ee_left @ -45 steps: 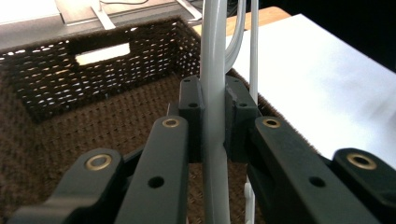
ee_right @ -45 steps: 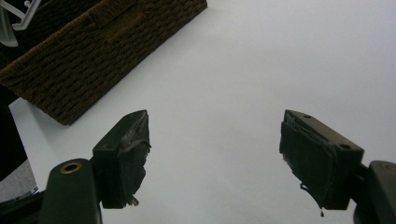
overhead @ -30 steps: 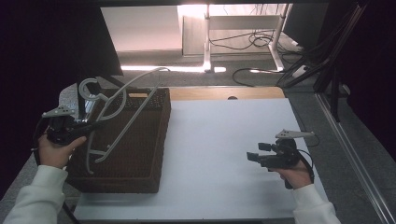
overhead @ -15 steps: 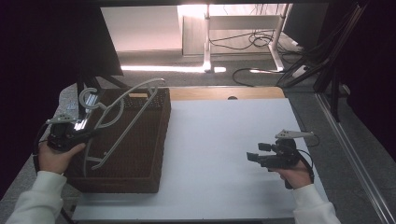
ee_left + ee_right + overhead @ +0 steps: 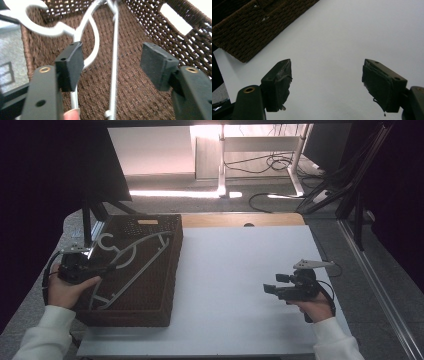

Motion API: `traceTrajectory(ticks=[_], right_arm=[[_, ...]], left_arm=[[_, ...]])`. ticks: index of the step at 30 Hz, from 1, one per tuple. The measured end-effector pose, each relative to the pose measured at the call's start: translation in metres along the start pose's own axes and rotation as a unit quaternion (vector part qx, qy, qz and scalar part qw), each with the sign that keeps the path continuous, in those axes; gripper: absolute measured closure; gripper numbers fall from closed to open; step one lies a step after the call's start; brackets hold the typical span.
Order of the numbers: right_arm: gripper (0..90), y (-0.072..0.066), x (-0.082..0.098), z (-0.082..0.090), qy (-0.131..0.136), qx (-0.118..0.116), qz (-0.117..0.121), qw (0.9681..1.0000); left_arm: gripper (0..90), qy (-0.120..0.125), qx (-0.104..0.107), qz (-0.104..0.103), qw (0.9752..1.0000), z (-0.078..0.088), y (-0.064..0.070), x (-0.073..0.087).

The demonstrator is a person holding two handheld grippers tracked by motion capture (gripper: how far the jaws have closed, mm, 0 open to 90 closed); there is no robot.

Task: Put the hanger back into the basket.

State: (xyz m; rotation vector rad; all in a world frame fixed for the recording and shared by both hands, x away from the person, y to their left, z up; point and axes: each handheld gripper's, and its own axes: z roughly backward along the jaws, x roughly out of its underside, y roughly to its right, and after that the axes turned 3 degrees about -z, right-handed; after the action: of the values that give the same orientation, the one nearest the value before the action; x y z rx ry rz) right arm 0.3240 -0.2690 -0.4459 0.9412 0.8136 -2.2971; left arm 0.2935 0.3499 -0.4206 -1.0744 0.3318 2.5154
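The brown woven basket (image 5: 145, 285) is the landmark, standing on the left part of the white counter (image 5: 240, 285). At the basket's left edge, the left gripper (image 5: 102, 270) reaches in over the rim, and its fingers (image 5: 71, 65) have just been opening: they now stand wide. The white hanger (image 5: 132, 265) lies slanted inside the basket, hook toward the far left corner, shoulders spreading toward the basket's right wall and near end. In the left gripper view one thin arm of the hanger runs up past the left finger pad, seemingly brushing it, and another rod passes between the pads without being pressed, so nothing is gripped.

The hanger looks light and stiff, probably smooth plastic or coated wire, so it may slip or swivel in a pinch. The best hold is likely on a straight rod close to the neck, below the hook, where it will not swing much; a grip far out on a shoulder would let it pivot.

The basket is shallow and open-weave with a handle slot in its far wall; the hanger is all I can see in it.

Well to the right of the basket, the right gripper (image 5: 270, 289) hovers over bare counter, fingers (image 5: 278, 80) spread wide and empty.
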Motion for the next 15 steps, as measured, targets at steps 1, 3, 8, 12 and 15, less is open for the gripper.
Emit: traceTrajectory(ticks=[1,3,8,12,15], right_arm=[[24.3,0.0,0.0,0.0,0.0,0.0,0.0,1.0],[24.3,-0.001,0.0,0.0,0.0,-0.001,0.0,1.0],[24.3,-0.001,0.0,0.0,0.001,0.002,0.0,1.0],[24.2,-0.001,0.001,0.0,0.0,0.001,0.001,1.0],[24.3,-0.002,0.0,-0.001,0.005,-0.001,0.006,1.0]], left_arm=[[31.4,0.005,0.005,-0.003,1.0,0.001,0.003,-0.001],[30.4,0.012,0.014,-0.008,0.9998,0.003,0.011,-0.004],[29.3,0.027,0.051,-0.015,0.9982,0.006,0.036,-0.007],[29.4,0.036,0.077,-0.019,0.9962,0.007,0.058,-0.007],[29.4,0.044,0.099,-0.025,0.9938,0.005,0.077,-0.007]])
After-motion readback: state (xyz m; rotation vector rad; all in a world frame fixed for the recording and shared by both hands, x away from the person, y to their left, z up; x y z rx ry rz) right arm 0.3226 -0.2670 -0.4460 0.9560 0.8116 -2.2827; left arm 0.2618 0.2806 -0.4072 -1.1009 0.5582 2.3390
